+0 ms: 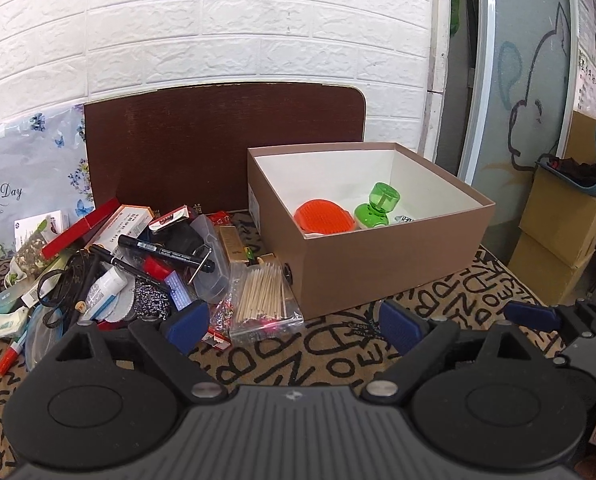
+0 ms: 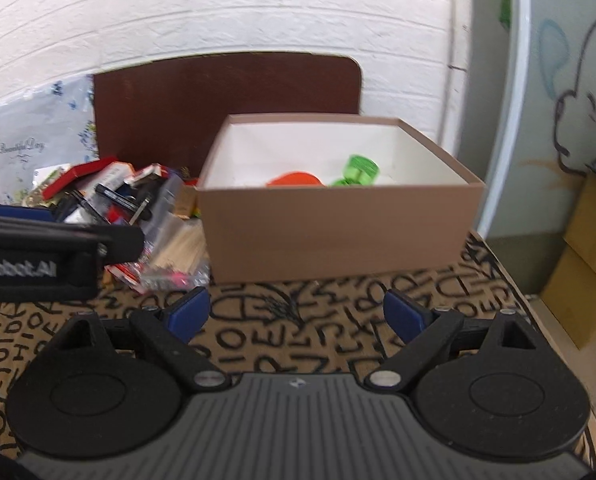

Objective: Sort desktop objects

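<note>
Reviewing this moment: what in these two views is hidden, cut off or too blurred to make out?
- Cardboard box floor: left wrist view, near wall hides it; the orange lid and green bottle show only partly.
- Same contents: right wrist view, blurred.
- Bottom of the clutter pile: left wrist view, buried under upper items.
- Left tool: right wrist view, cut off by the left edge.

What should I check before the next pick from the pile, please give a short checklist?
1. Left tongs open, nothing between them: ok.
2. Right tongs open, nothing between them: ok.
3. Brown box open on top, with room beside the orange lid and the green bottle: ok.
4. Bag of wooden sticks at the near edge of the pile, not covered: ok.
5. Black marker lies across other items, so it may drag them: not ok.
6. Things under the pile: cannot tell.
</note>
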Demonstrator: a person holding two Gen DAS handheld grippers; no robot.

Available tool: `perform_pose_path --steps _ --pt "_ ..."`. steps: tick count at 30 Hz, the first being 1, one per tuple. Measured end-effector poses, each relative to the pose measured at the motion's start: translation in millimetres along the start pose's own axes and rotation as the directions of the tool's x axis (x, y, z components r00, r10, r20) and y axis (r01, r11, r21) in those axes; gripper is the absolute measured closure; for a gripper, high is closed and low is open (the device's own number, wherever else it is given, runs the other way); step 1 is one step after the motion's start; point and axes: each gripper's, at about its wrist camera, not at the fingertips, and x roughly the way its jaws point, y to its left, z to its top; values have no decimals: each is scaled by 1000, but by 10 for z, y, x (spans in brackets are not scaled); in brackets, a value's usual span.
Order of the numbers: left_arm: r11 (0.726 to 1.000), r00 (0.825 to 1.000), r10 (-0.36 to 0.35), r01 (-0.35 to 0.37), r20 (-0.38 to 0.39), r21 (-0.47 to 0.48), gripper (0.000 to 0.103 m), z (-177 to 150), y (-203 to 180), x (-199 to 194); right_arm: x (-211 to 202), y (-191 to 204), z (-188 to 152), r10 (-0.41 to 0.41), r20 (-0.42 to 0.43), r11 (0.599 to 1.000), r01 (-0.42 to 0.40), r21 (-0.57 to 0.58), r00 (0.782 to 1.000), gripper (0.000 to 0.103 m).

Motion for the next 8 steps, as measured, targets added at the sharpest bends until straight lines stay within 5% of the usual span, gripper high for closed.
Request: perform_pose_path --steps 8 --pt "1000 1000 -19 19 12 -20 8 -47 -2 -96 -106 38 -27 -4 12 1000 4 -4 1000 12"
